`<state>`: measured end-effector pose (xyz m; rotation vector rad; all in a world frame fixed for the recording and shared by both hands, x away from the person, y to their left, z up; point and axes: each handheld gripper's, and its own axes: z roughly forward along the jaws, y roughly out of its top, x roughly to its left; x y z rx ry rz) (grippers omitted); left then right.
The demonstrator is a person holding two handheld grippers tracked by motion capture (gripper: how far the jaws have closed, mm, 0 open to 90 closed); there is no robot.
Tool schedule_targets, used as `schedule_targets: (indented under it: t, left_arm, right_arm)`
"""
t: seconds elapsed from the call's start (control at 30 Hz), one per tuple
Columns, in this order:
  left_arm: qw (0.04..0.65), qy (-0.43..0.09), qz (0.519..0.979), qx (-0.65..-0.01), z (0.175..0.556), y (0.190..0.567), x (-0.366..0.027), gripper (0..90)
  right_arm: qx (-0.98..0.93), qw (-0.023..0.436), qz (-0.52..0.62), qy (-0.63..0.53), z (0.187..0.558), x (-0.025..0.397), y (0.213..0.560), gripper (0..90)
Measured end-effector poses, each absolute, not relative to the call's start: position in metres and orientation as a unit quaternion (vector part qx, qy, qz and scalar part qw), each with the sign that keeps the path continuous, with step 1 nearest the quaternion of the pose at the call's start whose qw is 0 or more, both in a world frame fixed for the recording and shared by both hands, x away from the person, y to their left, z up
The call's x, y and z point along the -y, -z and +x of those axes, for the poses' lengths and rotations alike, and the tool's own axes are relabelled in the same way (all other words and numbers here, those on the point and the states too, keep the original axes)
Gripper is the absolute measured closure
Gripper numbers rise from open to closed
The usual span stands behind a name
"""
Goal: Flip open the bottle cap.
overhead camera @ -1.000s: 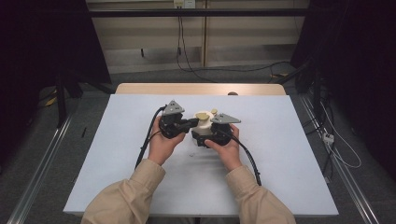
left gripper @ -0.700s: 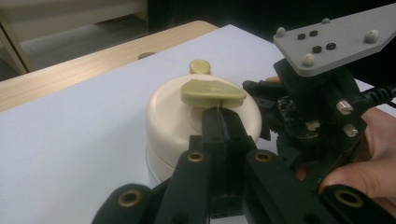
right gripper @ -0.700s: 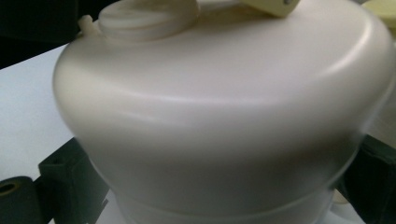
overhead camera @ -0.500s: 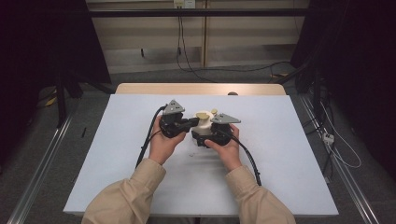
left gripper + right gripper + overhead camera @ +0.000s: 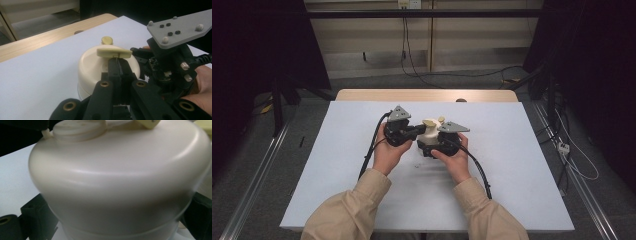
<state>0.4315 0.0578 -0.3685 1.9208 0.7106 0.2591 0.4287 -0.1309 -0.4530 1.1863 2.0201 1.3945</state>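
Right now the person is working on a cream lidded container near the middle of the white surface, with both tools on it at once. The right hand-held gripper is clasping the container's body from the near side, its black jaws straddling the rounded wall on either flank in the right gripper view. The left hand-held gripper is clenched on the pale yellow tab on top of the lid, jaws pressed together just under it. Judging by this, the step in hand is opening the lid's flap while the body is being steadied. The next move probably calls for a gentle upward pull on the tab, with the right grip staying firm so the container is not lifting or tipping.
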Motion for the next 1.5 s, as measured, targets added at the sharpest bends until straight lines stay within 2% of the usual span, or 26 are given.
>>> schedule_targets:
  t: [1.5]
  left_arm:
    - [0.515, -0.11, 0.797, -0.296, 0.444, 0.363, -0.042, 90.0]
  right_arm:
    - [-0.722, 0.199, 0.432, -0.502, 0.429, 0.132, 0.453, 3.2]
